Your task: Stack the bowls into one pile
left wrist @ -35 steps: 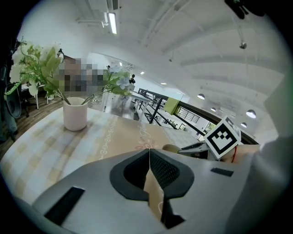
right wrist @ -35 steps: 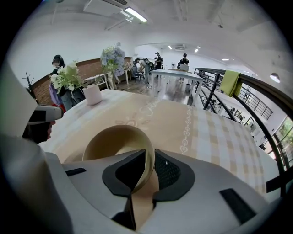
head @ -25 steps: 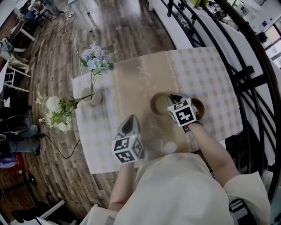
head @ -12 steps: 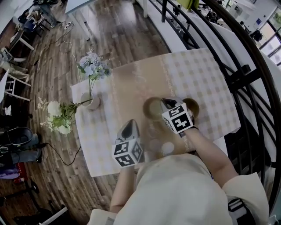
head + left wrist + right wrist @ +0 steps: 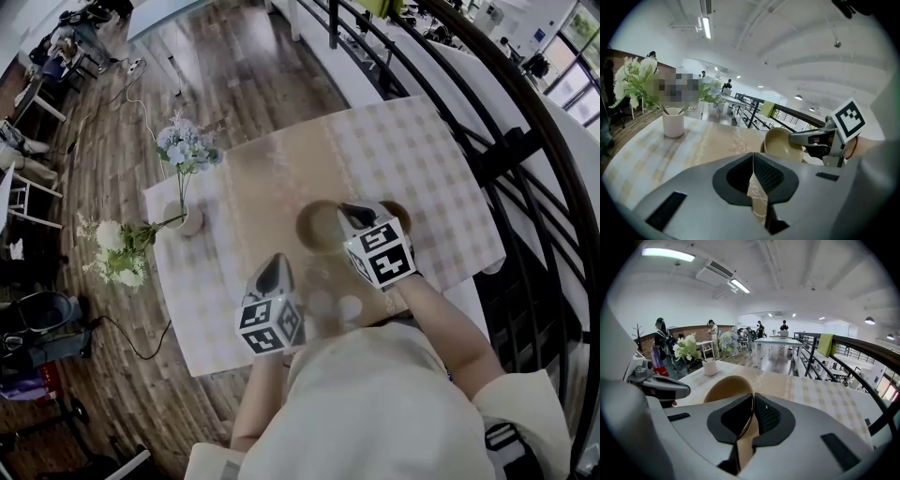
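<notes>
- Your checked-cloth surface (image 5: 441, 178) sits left of a black railing (image 5: 511, 145), on a wood floor (image 5: 234, 56).
- Your right tool (image 5: 753, 413) has just been closing and grips the bowl (image 5: 726, 387) by its rim; your left tool (image 5: 753, 171) is closed and empty.
- The cloth's cursive writing is unreadable.

The left gripper (image 5: 753, 161) has its jaws pressed together, nothing between them. To the right of the white vase (image 5: 673, 123) on the checked tablecloth (image 5: 642, 154), the right gripper (image 5: 794, 138), jaws just closing, pinches a tilted tan bowl (image 5: 779, 143) by its rim.
</notes>
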Tool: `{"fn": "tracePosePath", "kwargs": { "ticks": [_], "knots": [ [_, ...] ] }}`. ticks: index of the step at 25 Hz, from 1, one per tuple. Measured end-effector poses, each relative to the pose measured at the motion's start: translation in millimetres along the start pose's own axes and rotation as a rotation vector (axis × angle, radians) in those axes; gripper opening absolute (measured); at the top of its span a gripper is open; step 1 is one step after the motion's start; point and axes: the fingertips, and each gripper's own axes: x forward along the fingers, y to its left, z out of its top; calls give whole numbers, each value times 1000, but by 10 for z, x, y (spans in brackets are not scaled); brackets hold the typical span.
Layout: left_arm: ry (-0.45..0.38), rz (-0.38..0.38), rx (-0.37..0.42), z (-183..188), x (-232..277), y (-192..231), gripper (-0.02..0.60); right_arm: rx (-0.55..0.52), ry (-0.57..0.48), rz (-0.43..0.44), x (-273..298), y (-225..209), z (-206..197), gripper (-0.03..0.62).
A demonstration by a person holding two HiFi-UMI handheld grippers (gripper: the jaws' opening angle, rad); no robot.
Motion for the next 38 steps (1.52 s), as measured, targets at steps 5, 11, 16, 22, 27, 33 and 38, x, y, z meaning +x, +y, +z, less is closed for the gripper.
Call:
{"fn": "tracePosePath", "kwargs": {
  "ticks": [5, 11, 16, 22, 27, 33, 38],
  "knots": [
    [-1, -19, 17, 6, 29, -232, 5, 24, -34, -33, -259, -245, 28, 14],
    [0, -13, 16, 65, 48, -604, 5, 61, -27, -52, -613, -610, -53, 14],
    [-1, -6, 12, 43, 76, -777, 5, 83, -16, -46, -741, -765, -170, 14],
    [-2, 5, 4, -75, 161, -706, 5, 96, -3, -33, -608, -749, -354, 14],
    [-2, 15, 4, -82, 205, -880, 5, 96, 22, -14, -623, -869, -473, 14],
    [0, 37, 3, -113, 231, -996, 5, 105, 65, 0, -581, -1009, -681, 14],
    [4, 67, -4, -136, 221, -1053, 5, 111, 93, 18, -535, -1113, -800, 14]
  ]
}}
